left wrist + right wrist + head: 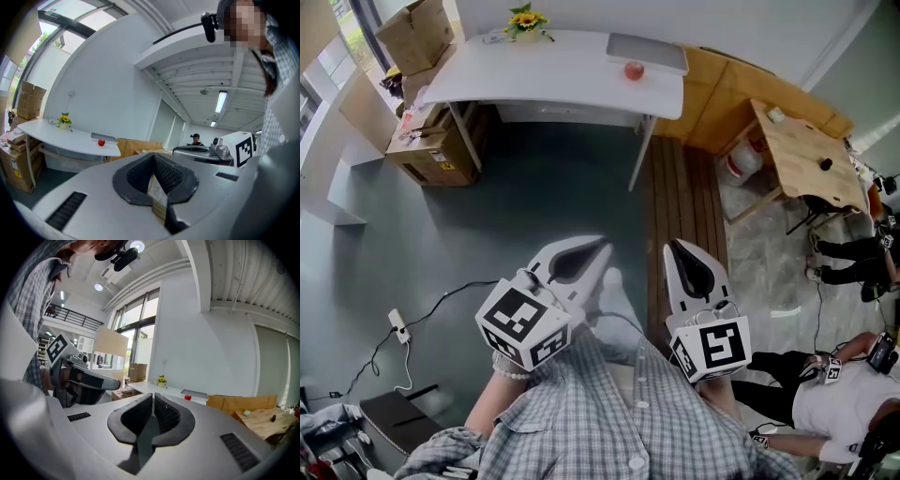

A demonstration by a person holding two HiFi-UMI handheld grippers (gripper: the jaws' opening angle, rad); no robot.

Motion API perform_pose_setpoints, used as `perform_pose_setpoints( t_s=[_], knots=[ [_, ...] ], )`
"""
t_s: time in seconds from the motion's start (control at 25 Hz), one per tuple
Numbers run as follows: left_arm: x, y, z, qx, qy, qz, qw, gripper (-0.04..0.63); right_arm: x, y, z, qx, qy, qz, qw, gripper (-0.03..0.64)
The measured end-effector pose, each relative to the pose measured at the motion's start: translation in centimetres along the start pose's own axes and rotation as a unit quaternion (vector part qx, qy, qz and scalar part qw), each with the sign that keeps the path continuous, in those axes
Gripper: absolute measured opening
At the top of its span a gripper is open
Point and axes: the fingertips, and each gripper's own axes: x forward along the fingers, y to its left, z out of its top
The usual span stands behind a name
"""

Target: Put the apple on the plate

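Hovering well short of the bench (544, 80), left gripper (600, 247) and right gripper (675, 247) both empty, fingers (174, 176) pressed together; apple (634, 70) on the bench's right end.

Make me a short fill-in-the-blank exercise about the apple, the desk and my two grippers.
The apple on the desk is ____.
The flowers at the desk's far edge are ____.
The left gripper and the right gripper are both empty, their jaws ____.
Missing words: red; yellow; shut.
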Motion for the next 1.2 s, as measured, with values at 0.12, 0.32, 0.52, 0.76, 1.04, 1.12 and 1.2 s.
perform_pose_setpoints(
  t_s=[0.12, 0.32, 0.52, 0.76, 1.04, 1.12, 1.2],
  knots=[
    [0.7, 0.2, 0.4, 0.005, 0.002, -0.003, 1.0, 0.009, 0.5, -0.7, 0.0, 0.0, -0.001, -0.005, 1.0, 0.029],
    [2.5, 0.5, 0.7, 0.009, 0.007, -0.005, 0.9999, 0.009, 1.1, -2.5, -0.5, 0.009, 0.003, -0.008, 1.0, 0.029],
    [3.6, 1.1, 1.0, 0.009, 0.01, 0.001, 0.9999, 0.01, 2.3, -3.5, -0.8, 0.013, 0.007, -0.001, 1.0, 0.029],
    [4.8, 2.4, 1.1, 0.005, 0.01, 0.014, 0.9998, 0.009, 3.8, -3.9, -1.1, 0.012, 0.007, 0.014, 1.0, 0.029],
    [7.4, 2.7, 2.3, 0.01, 0.006, 0.006, 0.9999, 0.009, 5.1, -6.2, -1.0, 0.017, 0.009, 0.012, 1.0, 0.029],
    [8.1, 2.9, 2.4, 0.008, 0.009, 0.005, 0.9999, 0.009, 5.4, -6.8, -1.1, 0.017, 0.012, 0.012, 1.0, 0.029],
    [8.7, 3.2, 2.5, 0.008, 0.011, 0.006, 0.9999, 0.009, 6.0, -7.5, -1.1, 0.019, 0.014, 0.011, 1.0, 0.029]
  ],
)
